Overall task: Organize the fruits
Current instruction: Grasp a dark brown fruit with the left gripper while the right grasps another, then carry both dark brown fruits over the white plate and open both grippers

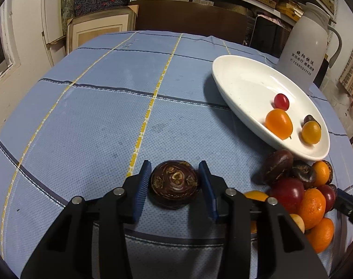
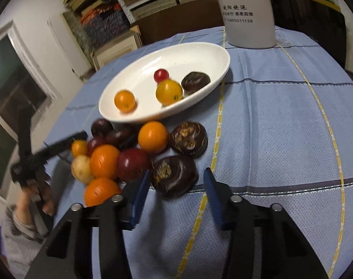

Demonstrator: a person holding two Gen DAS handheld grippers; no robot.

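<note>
Your left tongs grip a dark water chestnut on the worktop, left of the white dish. It looks firm, smooth-skinned and light, so keep hold across its flat sides. Your right tongs straddle another chestnut, one pad touching, the other clear

Right wrist view's kinda smeary, so the fruit pile looks soft. The jug loses its top to the frame edge there. In the left view, the black gripper body covers part of the pile.
</note>
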